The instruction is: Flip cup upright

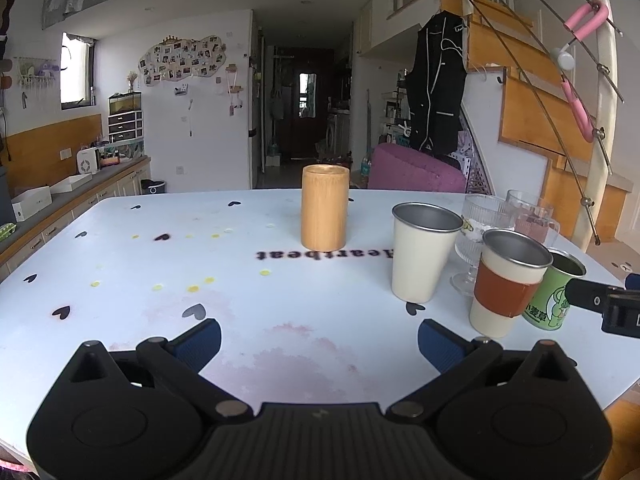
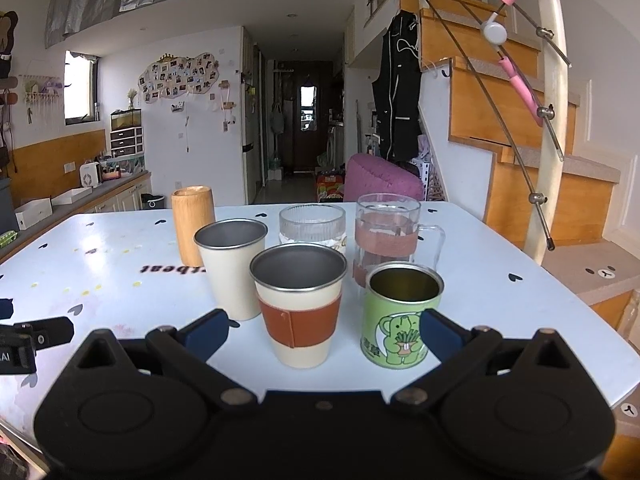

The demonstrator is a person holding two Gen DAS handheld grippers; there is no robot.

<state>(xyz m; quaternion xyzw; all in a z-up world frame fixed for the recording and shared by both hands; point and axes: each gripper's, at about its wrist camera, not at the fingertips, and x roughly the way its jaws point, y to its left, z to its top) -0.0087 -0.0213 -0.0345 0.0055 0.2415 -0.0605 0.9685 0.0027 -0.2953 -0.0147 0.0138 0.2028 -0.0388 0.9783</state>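
A wooden cup (image 1: 325,208) stands on the white table (image 1: 160,264), far of centre; its closed end appears to face up. It also shows in the right wrist view (image 2: 193,226) at the back left. My left gripper (image 1: 319,345) is open and empty, well short of the wooden cup. My right gripper (image 2: 324,334) is open and empty, just in front of a cream cup with a brown sleeve (image 2: 298,306) and a green cartoon can (image 2: 402,316), touching neither.
A plain cream cup (image 2: 234,266), a ribbed glass (image 2: 312,224) and a glass mug (image 2: 390,234) stand upright behind them. This cluster sits at the right in the left wrist view (image 1: 508,284). The table's right edge (image 2: 600,320) is close by the stairs.
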